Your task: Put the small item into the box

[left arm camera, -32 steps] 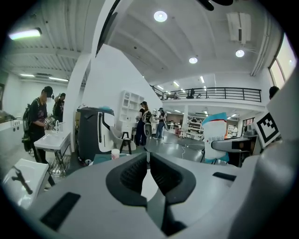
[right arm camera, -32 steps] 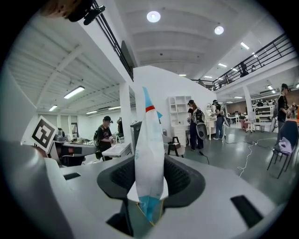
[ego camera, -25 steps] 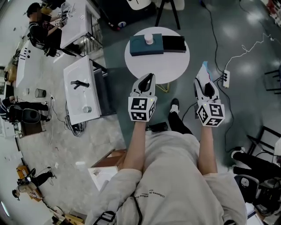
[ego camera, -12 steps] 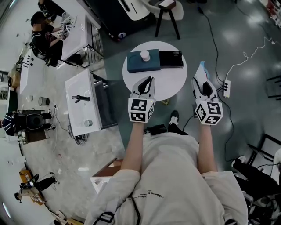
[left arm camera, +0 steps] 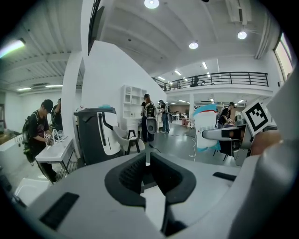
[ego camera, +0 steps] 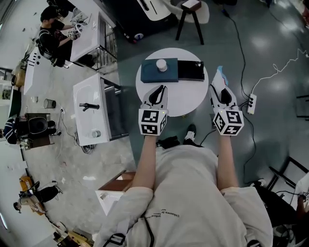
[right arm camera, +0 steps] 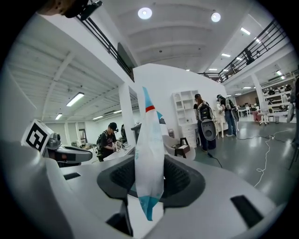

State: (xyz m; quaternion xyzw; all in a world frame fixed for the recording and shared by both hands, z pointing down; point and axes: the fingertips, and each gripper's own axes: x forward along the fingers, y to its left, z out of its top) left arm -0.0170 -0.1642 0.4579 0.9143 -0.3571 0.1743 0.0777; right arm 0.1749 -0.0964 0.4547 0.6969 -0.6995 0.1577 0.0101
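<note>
Floor: was glossy grey-green, pale marbled at left.
Furniture: round white table far centre; white workbench left; stool beyond.
Light: ceiling downlights were on.
Mezzanine: black railing, far right.

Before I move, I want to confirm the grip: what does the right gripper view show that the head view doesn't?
Right gripper view only: jaws pressing the white-and-teal packet from both sides. Head view only: the round white table, teal box, black box beside it. Both: the packet, right claw, left claw.
</note>
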